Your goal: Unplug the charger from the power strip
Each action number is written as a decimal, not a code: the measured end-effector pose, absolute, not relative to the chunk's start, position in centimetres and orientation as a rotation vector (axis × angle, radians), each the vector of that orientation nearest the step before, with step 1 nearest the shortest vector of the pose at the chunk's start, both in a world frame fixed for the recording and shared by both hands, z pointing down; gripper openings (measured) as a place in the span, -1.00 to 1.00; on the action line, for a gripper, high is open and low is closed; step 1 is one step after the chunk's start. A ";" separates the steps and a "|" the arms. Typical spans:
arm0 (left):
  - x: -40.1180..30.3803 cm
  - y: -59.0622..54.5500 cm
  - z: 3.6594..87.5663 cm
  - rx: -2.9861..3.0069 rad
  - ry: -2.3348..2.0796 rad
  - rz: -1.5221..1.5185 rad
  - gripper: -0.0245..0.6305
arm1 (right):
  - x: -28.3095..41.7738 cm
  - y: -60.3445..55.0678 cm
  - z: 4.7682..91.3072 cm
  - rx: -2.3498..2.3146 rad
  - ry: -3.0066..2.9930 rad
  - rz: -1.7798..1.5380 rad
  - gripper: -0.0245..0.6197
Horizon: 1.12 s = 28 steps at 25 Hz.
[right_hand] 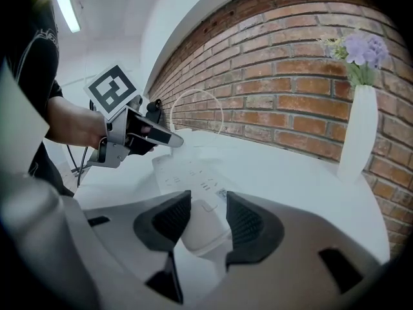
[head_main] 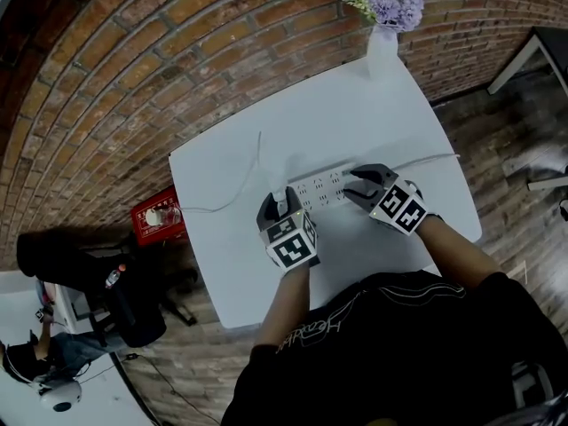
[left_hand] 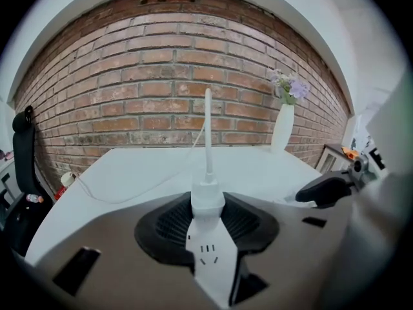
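A white power strip (head_main: pixel 321 188) lies across the middle of the white table (head_main: pixel 231 273). My left gripper (head_main: pixel 280 204) is at its left end, shut on the white charger plug (left_hand: pixel 208 199). The plug stands in the strip (left_hand: pixel 216 263), and its thin white cable (left_hand: pixel 208 128) rises straight up from between the pads. My right gripper (head_main: pixel 355 185) is at the strip's right end. In the right gripper view both pads sit against the rounded end of the strip (right_hand: pixel 203 228), and the left gripper (right_hand: pixel 171 139) shows at the strip's far end.
The charger's cable (head_main: pixel 232 204) loops left over the table towards the brick wall. A white vase of purple flowers (head_main: pixel 382 43) stands at the table's far corner. A red box (head_main: pixel 158 216) sits on the floor to the left of the table.
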<state>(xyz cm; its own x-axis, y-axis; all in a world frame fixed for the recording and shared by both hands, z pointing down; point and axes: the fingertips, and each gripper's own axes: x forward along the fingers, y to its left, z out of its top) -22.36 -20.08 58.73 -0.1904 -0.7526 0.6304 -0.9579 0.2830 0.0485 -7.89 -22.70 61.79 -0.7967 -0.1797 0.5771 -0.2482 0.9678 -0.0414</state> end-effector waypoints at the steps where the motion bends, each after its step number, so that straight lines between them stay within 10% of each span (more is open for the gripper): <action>1: -22.3 -20.1 58.7 1.533 -2.001 0.479 -0.52 | -7.9 -22.7 61.8 0.300 -2.514 0.153 -0.45; 28: -22.0 -19.9 58.3 1.540 -2.069 0.708 -0.50 | -8.0 -22.2 61.8 0.277 -2.535 0.159 -0.57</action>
